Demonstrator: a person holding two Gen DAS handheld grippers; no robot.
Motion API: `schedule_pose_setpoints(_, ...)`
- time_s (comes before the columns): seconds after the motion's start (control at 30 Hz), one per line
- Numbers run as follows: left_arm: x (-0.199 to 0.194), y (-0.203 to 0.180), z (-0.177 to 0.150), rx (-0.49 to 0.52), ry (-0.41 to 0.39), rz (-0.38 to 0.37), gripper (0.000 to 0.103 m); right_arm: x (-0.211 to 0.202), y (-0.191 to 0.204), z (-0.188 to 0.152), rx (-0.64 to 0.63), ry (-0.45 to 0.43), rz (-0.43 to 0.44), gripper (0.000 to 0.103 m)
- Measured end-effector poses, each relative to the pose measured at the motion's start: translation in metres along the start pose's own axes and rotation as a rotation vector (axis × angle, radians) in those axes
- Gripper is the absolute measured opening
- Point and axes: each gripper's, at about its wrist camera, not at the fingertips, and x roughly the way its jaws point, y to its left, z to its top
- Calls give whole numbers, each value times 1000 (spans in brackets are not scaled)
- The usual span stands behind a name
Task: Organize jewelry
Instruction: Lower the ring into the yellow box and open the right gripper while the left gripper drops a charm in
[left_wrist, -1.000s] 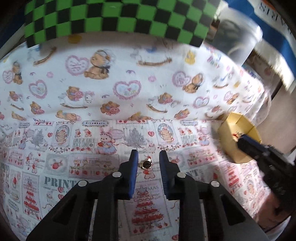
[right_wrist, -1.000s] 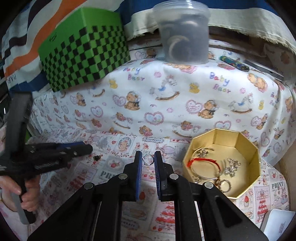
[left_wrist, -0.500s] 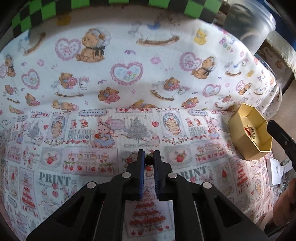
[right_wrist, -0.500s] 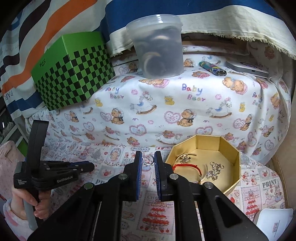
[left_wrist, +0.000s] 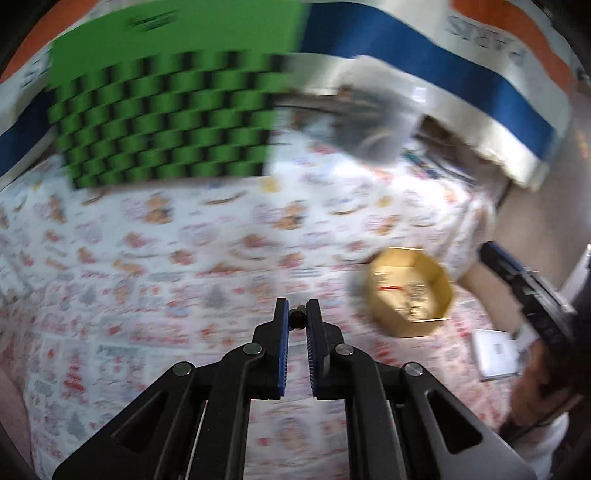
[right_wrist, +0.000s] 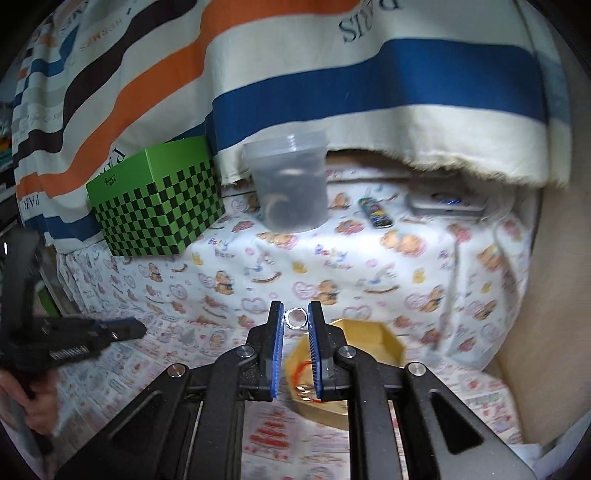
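**Two small pieces held aloft, gold box waiting below**

The left tool (left_wrist: 297, 312) is narrowed on a small dark piece of jewelry (left_wrist: 296, 319), pinched right at the tips of its blue-padded fingers (left_wrist: 282, 325); the view is smeared by motion, so whether the piece is a ring or a stud cannot be told; it hangs above the printed cloth of the tabletop (left_wrist: 147, 280), with the octagonal gold cardboard box (left_wrist: 410, 291) off to the right. The right tool (right_wrist: 296, 318) is closed on a thin silver ring (right_wrist: 296, 318), gripped across its width at the fingertips, held edge-free and facing the camera; the same gold box (right_wrist: 373, 336) lies just beneath and beyond it, with a red cord bracelet (right_wrist: 301, 369) and other pieces inside, half hidden by the fingers.

Both pieces are judged very light, hard and smooth; a metal ring will likely slip or twist out of flat pads if the squeeze eases, and it could bounce or roll on landing; the grip across the outer rim, near the pad tips, looks the sensible hold; a low release over the box floor would probably keep each piece from skipping over the shallow wall; the cloth offers little to stop a rolling ring.
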Motion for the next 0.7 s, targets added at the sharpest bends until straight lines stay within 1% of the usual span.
schedule_pose_setpoints(0.07, 11, -17, 3, 21, 15, -27, 8, -1, -12, -3, 50, -22, 6, 14)
schedule_pose_setpoints(0.1, 18, -25, 3, 29, 27, -40, 8, 3, -20, -5, 88, -14, 20, 14)
schedule_pose_setpoints(0.17, 32, -40, 4, 37, 32, -93, 8, 14, -33, -9, 141, 25, 15, 14)
schedule_pose_setpoints(0.2, 40, -50, 4, 44, 34, -104, 8, 16, -38, -11, 158, 36, 13, 14)
schedule_pose_setpoints(0.3, 55, -71, 3, 71, 47, -167, 8, 27, -56, -17, 236, 86, 70, 14)
schedule_pose_setpoints(0.43, 78, -85, 6, 64, 98, -212, 8, 42, -76, -28, 339, 152, 111, 14)
schedule_pose_setpoints(0.5, 89, -89, 8, 61, 118, -213, 8, 47, -79, -31, 356, 176, 114, 14)
schedule_pose_setpoints(0.6, 99, -94, 10, 71, 126, -216, 8, 49, -80, -32, 346, 188, 89, 14)
schedule_pose_setpoints(0.67, 108, -100, 8, 104, 145, -241, 8, 49, -79, -33, 336, 192, 74, 14)
schedule_pose_setpoints(0.7, 111, -103, 7, 119, 146, -234, 8, 50, -78, -33, 334, 193, 67, 14)
